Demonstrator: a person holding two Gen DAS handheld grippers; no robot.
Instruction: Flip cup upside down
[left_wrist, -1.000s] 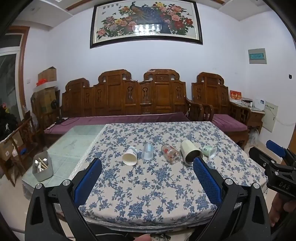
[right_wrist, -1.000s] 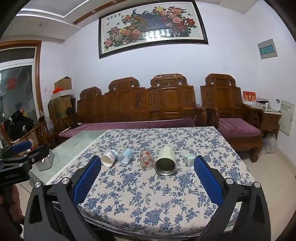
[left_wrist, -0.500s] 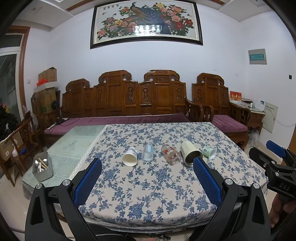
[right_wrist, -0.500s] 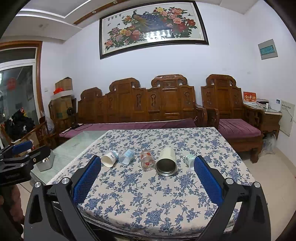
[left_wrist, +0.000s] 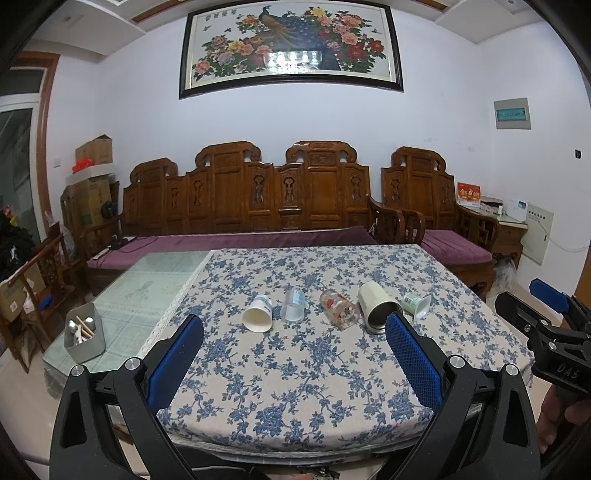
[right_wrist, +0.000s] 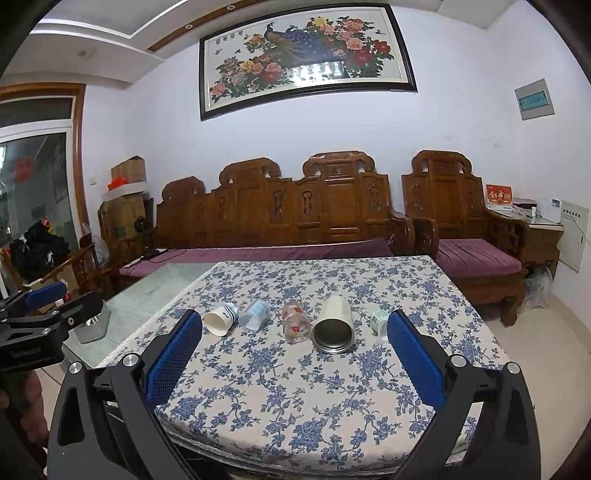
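Note:
Several cups lie on their sides in a row on the blue-flowered tablecloth (left_wrist: 295, 369): a white paper cup (left_wrist: 257, 314) (right_wrist: 220, 319), a clear plastic cup (left_wrist: 293, 305) (right_wrist: 253, 314), a glass with red print (left_wrist: 339, 308) (right_wrist: 295, 320), a cream metal tumbler (left_wrist: 377, 307) (right_wrist: 334, 325) and a small green-white cup (left_wrist: 416, 305) (right_wrist: 379, 320). My left gripper (left_wrist: 294, 325) is open and empty, held back from the cups over the near table edge. My right gripper (right_wrist: 294, 321) is open and empty, also short of the row.
A grey holder with utensils (left_wrist: 84, 334) stands on the glass tabletop (left_wrist: 155, 280) at the left. A wooden bench with purple cushions (left_wrist: 236, 240) and a wooden armchair (right_wrist: 469, 236) stand behind the table. The right gripper shows at the right edge of the left wrist view (left_wrist: 546, 317).
Both views have shifted only slightly; the cups have not moved and both grippers remain open.

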